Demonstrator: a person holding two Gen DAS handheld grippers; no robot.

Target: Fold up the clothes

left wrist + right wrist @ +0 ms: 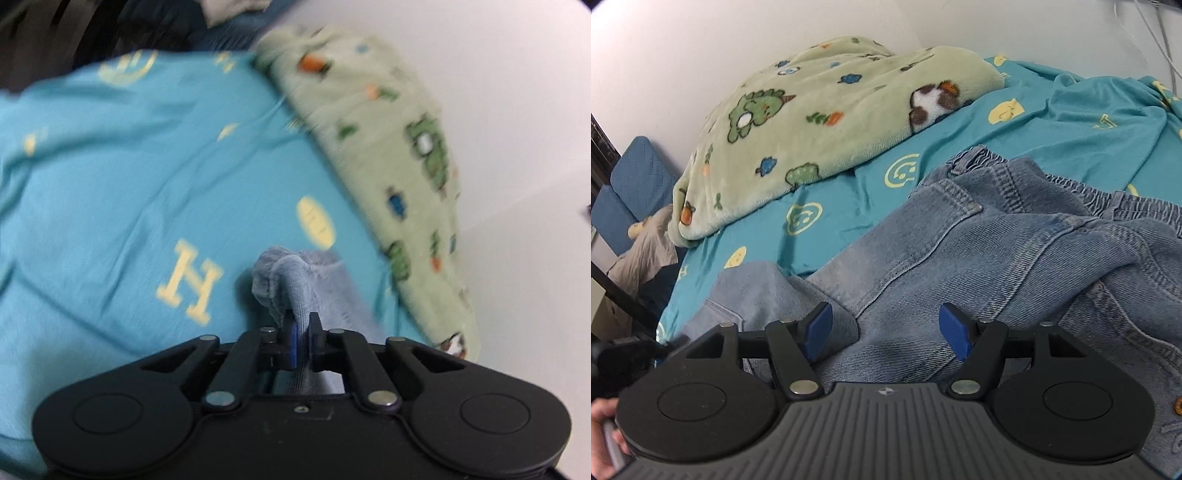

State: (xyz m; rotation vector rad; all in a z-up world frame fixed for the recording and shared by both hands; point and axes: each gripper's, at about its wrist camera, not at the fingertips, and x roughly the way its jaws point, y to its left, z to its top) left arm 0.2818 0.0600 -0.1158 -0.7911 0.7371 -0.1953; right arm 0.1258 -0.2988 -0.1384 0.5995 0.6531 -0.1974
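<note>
Fingers of the left gripper are pinched together on a bunched fold of pale blue denim; the cloth rises in a ridge just ahead of the fingertips and runs back between them toward the gripper body. Left wrist view is blurred. Beyond and to both sides of these fingers lies the turquoise bed sheet with yellow prints. Ahead and to the right of them, a light green fleece blanket lies along the white wall.

Right gripper: fingers stand wide apart, nothing clamped. The blue pads hover over the jeans, which fill the space between and ahead of the fingers; contact with the cloth cannot be told. Elastic waistband sits ahead and to the right. The blanket lies well ahead, to the left. A hand shows at the lower left edge.
</note>
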